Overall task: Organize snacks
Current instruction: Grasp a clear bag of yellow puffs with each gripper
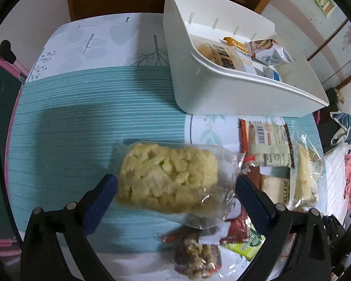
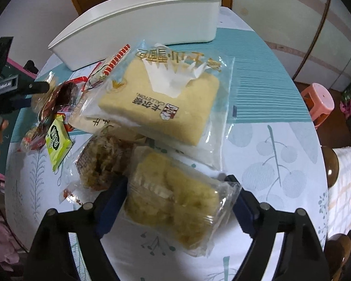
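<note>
In front of the white rectangular plastic bin (image 1: pixel 222 89), above the teal-striped cloth of the tabletop (image 1: pixel 82 117), the left hand-held gripper (image 1: pixel 175 185) pinches a clear-wrapped yellow puffed-rice cake (image 1: pixel 168 175) between its blue pads. Inside the bin lie several wrapped snacks (image 1: pixel 245 53). Beside the bin on its near side, the right hand-held gripper (image 2: pixel 180 201) clamps a second clear-wrapped yellow crispy cake (image 2: pixel 175 203); whether it rests on the tabletop is unclear. Between that cake and the bin (image 2: pixel 140 30) lies a large pale sponge cake in a clear printed bag (image 2: pixel 161 103), with a small green sachet (image 2: pixel 57 142) and red wrappers (image 2: pixel 60 100) left of it
</note>
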A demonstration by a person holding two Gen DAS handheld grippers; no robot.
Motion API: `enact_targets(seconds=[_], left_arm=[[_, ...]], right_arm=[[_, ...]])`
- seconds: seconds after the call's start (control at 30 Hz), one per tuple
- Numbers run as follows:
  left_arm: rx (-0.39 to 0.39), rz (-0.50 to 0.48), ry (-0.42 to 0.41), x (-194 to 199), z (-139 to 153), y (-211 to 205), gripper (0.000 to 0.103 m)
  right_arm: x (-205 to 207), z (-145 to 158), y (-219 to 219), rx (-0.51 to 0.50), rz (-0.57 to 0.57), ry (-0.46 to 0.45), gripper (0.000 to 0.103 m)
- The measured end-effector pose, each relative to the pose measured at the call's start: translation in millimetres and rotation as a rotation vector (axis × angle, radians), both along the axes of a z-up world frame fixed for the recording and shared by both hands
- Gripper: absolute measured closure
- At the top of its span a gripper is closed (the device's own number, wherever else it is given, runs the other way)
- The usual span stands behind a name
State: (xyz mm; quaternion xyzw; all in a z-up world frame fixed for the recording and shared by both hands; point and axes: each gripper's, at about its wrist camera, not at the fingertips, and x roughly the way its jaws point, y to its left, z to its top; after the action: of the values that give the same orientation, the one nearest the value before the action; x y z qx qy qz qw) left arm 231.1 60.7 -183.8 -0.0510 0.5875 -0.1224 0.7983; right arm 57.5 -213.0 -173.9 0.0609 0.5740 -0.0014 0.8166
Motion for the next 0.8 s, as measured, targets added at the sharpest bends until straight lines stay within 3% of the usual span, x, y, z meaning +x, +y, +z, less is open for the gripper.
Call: enact_targets(seconds=[0.27,0.4,0.47,0.63,0.8], left_arm=[[0.081,-0.057,0.001,12,-14,-12,0.000],[0.043,-0.016,0.025,21,-18,-5,0.000],[-0.016,0.031,0.055,27,-22,4,0.000],[-0.051,0.093,0.024,25,-16,17,0.021],[-0.011,0.137,-0.015,8,-5,30,0.024]], right_arm=[[0,0,0,-0.005,0.008,0.001,0.021],[1,0,0,-0.005,0.008,0.001,0.021],[1,0,1,-0.005,0.010,0.001,0.021],[0,0,0,-0.003,0.012,-0.002,0.023],[-1,2,0,0.020,0.024,-0.008,0.035]])
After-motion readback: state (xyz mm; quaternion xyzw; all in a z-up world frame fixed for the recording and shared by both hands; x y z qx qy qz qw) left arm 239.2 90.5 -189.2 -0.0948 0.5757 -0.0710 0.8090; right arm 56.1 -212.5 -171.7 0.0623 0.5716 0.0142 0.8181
